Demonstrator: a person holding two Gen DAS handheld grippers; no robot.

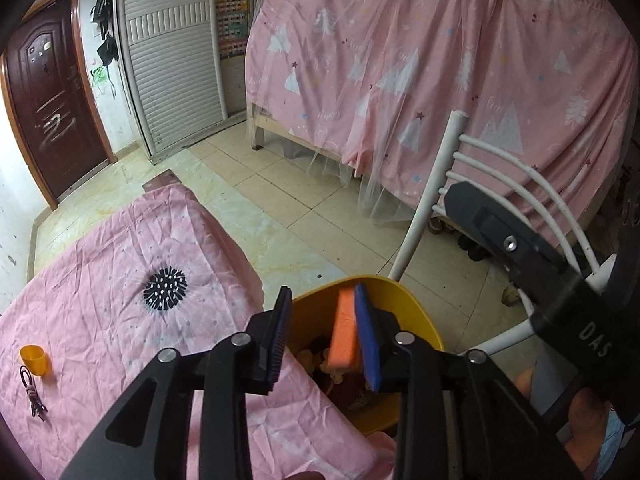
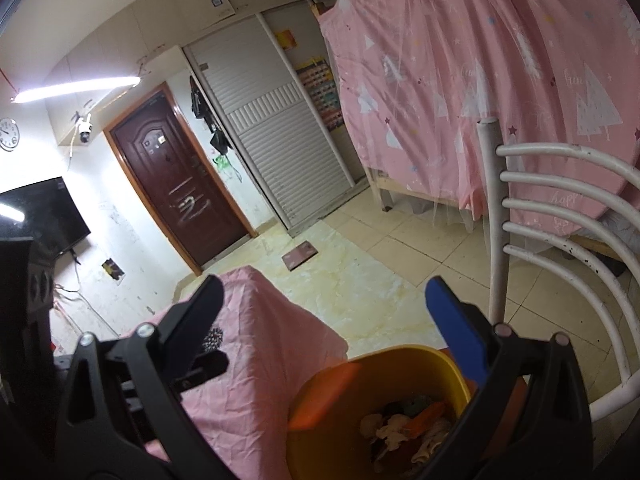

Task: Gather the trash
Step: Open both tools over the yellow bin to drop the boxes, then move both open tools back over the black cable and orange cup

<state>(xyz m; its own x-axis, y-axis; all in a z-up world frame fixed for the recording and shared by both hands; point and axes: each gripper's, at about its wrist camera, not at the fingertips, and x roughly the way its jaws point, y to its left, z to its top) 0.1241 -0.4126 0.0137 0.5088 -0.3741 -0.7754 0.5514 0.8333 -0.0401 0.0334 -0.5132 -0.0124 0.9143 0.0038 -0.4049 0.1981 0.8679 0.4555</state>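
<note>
Fingers of the left gripper stand a little apart above the yellow bin, with an orange block lying against the blue pad of one finger while the other pad stands clear of it. Fingers of the right gripper are spread wide with nothing between them, over the same bin, which holds a heap of scraps. Beside the bin is a table under a pink cloth, where a small orange cup and a dark cord lie near the far edge. A white chair stands behind the bin.
</note>
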